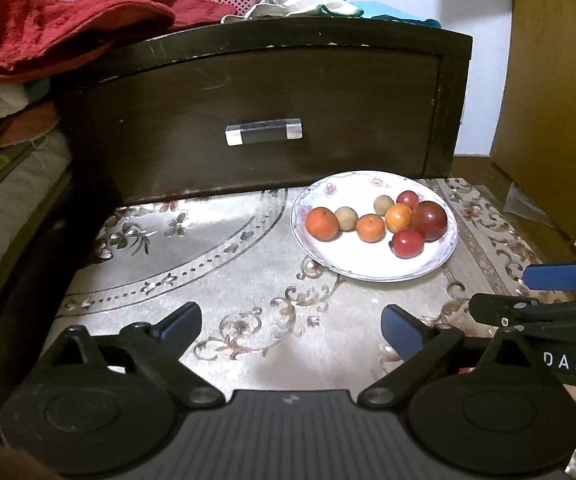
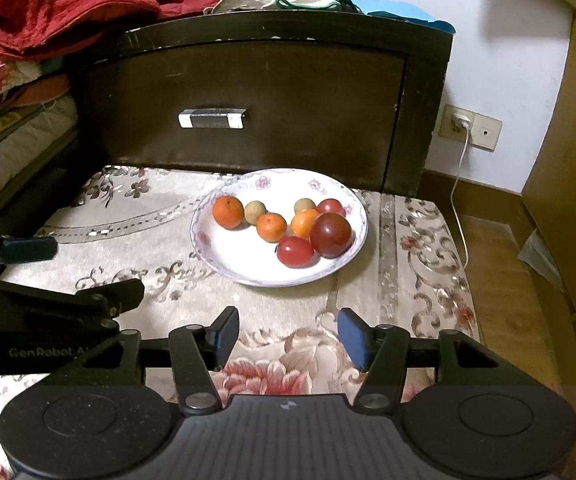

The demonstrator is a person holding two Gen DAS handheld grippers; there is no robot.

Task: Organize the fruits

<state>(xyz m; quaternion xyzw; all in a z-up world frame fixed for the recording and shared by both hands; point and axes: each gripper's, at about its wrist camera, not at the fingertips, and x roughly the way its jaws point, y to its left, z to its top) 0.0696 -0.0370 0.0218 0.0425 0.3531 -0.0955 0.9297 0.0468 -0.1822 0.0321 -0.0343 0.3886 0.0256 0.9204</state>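
Nearest the cameras, both claws hang over the near edge of the cloth-covered table (image 2: 296, 316), tilted down toward it. The left gripper (image 1: 291, 326) has its jaws spread wide with only patterned cloth between the blue pads. The right gripper (image 2: 288, 338) is partly open, also with nothing between its pads. Neither touches any fruit, so by my reading the step in hand is the approach and first pick.

Farther in, toward the far right part of the table, sits the plate (image 2: 244, 258), close to the front of the dark drawer cabinet (image 2: 248, 92) that rises behind the far edge. All the fruit lies on it: a big orange (image 2: 228, 212) at the left, a small brown fruit (image 2: 255, 212) just beside it, a smaller orange (image 2: 271, 227) near the middle, then a tight cluster at the right of another orange (image 2: 305, 222), a second brown fruit (image 2: 304, 205), a small red fruit (image 2: 330, 206), a dark red plum (image 2: 331, 235) and a red fruit (image 2: 295, 252) at the near rim.

To do this well, I would begin with the big orange, since it has free plate on its left and near sides. The right cluster is touching and likely to roll if nudged, so fingers should come down either side of a single fruit, close gently, and lift straight up. The plate's shallow rim gives little to stop a runaway fruit
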